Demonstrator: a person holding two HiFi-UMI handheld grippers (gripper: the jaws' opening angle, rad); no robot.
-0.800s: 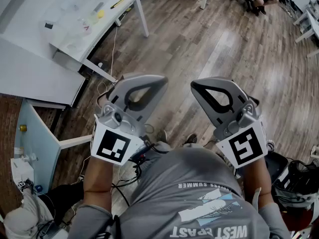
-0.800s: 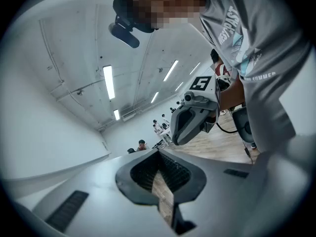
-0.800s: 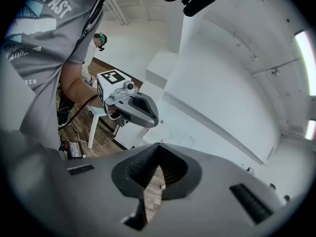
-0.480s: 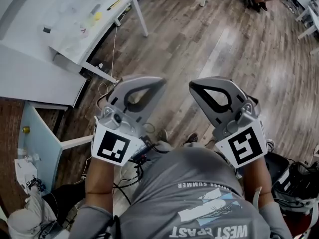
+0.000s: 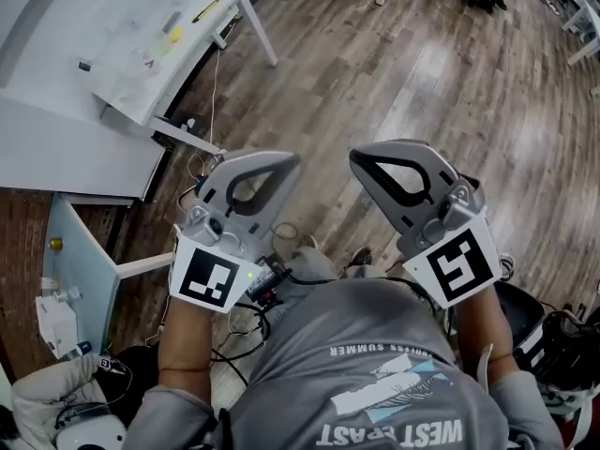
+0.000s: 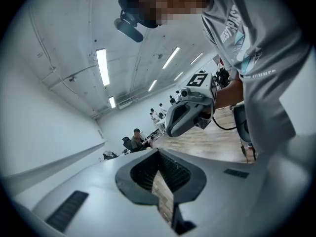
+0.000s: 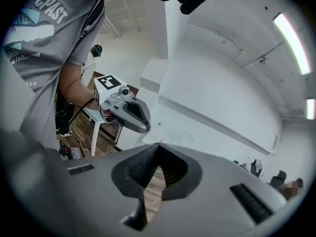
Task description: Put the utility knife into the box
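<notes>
Holds the left gripper (image 5: 281, 164) and the right gripper (image 5: 366, 157) side by side at chest height, both clamped shut on nothing, with only bare wood floor (image 5: 394, 73) past the tips. Keeps both tools nearly where they were a moment ago, while letting the white table (image 5: 47, 36) slip slightly further off, ahead and to the left of the left gripper. Leaves the slim yellow-and-black item (image 5: 208, 6) on it, probably the utility knife, well out of reach beside what may be the clear box (image 5: 127, 87), so no approach seems begun.

the white table (image 5: 127, 78) has drifted slightly left in the head view.
</notes>
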